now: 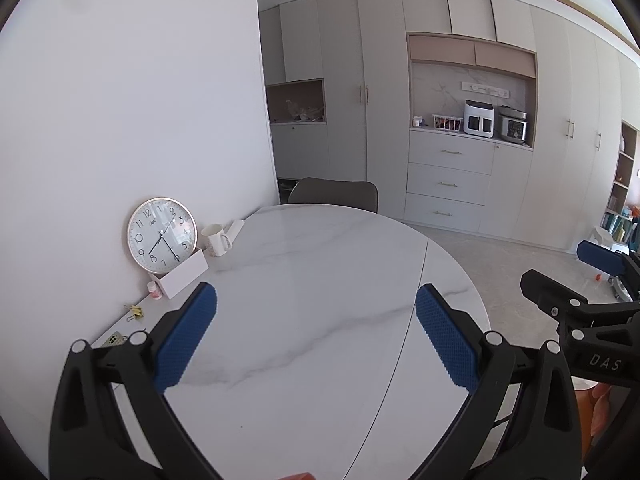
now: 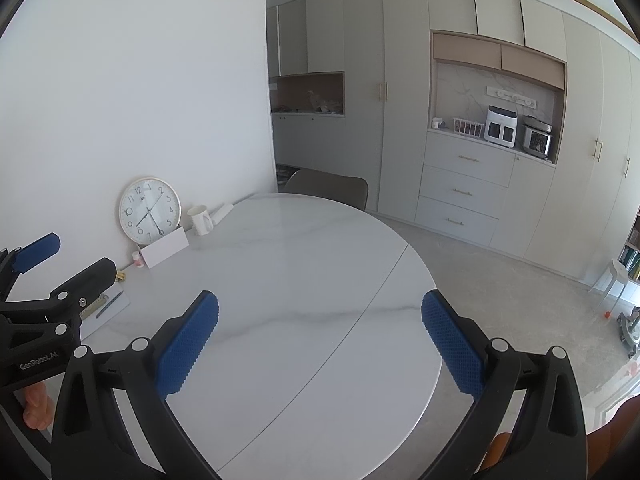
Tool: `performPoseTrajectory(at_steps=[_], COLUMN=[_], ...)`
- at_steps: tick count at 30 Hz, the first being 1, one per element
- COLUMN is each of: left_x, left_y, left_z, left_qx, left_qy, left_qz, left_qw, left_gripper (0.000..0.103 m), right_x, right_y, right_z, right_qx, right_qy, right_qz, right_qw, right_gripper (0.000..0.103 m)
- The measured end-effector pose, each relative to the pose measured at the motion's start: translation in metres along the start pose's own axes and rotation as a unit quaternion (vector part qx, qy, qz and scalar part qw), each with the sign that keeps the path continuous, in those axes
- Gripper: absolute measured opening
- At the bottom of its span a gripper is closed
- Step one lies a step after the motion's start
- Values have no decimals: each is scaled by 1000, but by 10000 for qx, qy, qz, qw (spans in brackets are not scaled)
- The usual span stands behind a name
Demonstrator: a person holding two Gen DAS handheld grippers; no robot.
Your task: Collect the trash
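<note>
Both grippers, left point(image 1: 316, 336) and right point(image 2: 320, 340), hover empty with jaws wide apart over the bare marble table point(image 1: 304, 264), no trash visible, so the search step seems underway; next, scan toward the clutter by the clock point(image 1: 162, 235).

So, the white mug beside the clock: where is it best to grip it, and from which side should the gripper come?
Grip the mug across its rim and wall, coming from the open table side, probably with the left hand-held gripper, whose jaws are open. It stands upright, its handle turned toward the table and to the right, and the box and clock crowd its left, with the wall behind.
</note>
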State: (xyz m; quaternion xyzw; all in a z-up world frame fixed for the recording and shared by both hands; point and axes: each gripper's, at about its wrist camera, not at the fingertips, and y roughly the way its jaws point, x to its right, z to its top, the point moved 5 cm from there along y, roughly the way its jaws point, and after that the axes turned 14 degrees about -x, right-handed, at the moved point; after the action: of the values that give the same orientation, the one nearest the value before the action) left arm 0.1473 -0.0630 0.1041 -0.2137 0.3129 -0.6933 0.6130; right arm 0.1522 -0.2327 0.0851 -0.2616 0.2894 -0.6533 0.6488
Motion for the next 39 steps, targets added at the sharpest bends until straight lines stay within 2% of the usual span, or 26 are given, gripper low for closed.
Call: performPoseTrajectory(at_steps=[27,39], left_x=[0,2], left_y=[2,9], left_z=[1,-3], left_qx=[53,-56], left_qy=[48,64], left_qz=[78,105], left_qw=[9999,9999], left_gripper=[95,95], right_x=[10,15], right_y=[-1,-1], right_z=[-8,-16], right_qx=[-39,-88], right_qy=[8,-13], right_qz=[-33,-17], right_qw=[10000,10000], right_gripper=[101,101])
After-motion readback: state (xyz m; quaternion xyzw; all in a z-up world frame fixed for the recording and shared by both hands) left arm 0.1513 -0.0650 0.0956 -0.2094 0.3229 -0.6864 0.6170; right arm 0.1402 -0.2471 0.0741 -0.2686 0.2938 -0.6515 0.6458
